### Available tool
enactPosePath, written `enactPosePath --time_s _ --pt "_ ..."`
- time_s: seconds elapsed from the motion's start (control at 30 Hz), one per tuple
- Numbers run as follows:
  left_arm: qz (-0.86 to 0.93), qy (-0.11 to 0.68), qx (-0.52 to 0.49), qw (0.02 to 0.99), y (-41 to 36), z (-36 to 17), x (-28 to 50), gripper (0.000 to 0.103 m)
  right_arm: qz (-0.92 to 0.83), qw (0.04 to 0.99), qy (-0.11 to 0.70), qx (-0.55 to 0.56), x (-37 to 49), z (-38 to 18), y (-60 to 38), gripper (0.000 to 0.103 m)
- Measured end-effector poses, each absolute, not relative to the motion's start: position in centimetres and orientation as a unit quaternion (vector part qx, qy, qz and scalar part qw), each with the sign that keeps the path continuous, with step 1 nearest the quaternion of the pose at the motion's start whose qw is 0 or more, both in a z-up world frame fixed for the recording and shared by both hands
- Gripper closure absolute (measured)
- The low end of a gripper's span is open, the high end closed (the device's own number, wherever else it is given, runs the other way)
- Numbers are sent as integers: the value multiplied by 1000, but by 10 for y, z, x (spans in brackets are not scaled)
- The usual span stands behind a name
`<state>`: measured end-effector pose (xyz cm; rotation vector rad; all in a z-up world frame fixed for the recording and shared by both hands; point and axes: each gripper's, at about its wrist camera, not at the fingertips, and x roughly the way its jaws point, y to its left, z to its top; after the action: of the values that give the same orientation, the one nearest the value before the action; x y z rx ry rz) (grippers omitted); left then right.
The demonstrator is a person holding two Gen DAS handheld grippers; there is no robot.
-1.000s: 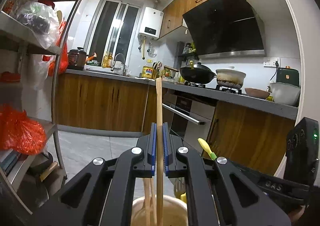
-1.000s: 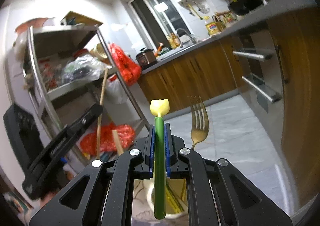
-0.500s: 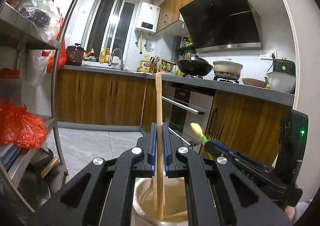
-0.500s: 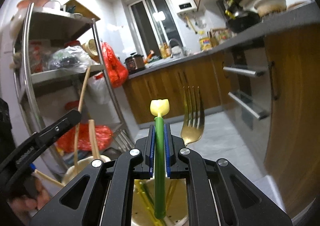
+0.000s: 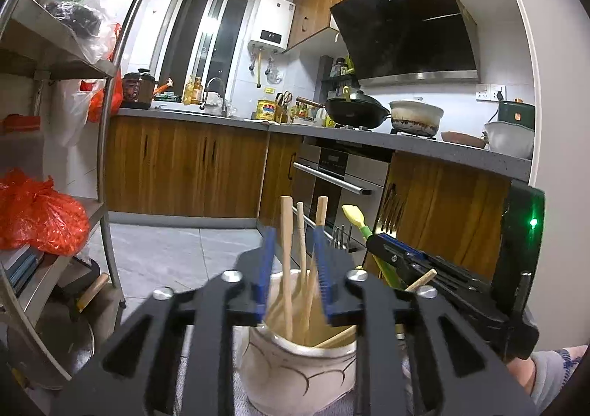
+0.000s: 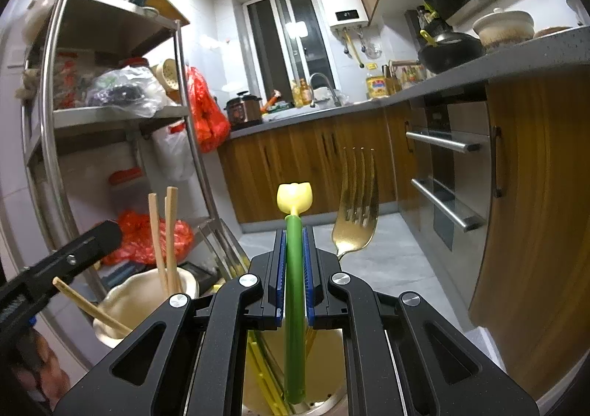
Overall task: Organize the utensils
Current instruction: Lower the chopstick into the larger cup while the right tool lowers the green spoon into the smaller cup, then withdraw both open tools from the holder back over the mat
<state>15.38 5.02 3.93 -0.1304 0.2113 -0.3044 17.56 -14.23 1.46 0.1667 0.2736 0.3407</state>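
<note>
In the left wrist view my left gripper (image 5: 293, 246) hangs just over a white ceramic jar (image 5: 295, 375). Its jaws are opening, and the blue pads (image 5: 266, 268) stand clear of the wooden chopsticks (image 5: 287, 250) that rise between them out of the jar. My right gripper (image 6: 295, 235) is shut on a green utensil with a yellow tulip-shaped top (image 6: 294, 323). The utensil's lower end reaches into a cream holder (image 6: 328, 360). A gold fork (image 6: 356, 228) stands in that holder. The white jar (image 6: 147, 290) sits to the left of it.
A metal rack (image 5: 107, 158) with red bags stands on the left. Wooden cabinets, an oven (image 5: 332, 187) and a grey counter with pots run along the back and right. A person's hand (image 5: 545, 375) shows at the lower right.
My left gripper sank toward the jar and its jaws parted; the chopstick it gripped now stands loose in the jar. The right gripper rolled upright, still holding the green utensil.
</note>
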Motion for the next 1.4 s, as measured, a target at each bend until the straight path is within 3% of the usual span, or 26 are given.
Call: enactPosePath --time_s 0.43,0.83,0.97,1.4 --pt "-157 106 -45 981 50 46 131 79 171 970 166 47 151 22 -148 93" --pt "-127 143 -61 980 66 35 118 66 167 960 224 34 143 20 -151 93" --pt "-128 146 -62 979 67 35 110 64 176 959 216 52 133 28 -160 82" --pt "-132 186 -44 973 59 30 76 62 158 959 232 44 79 36 -192 80"
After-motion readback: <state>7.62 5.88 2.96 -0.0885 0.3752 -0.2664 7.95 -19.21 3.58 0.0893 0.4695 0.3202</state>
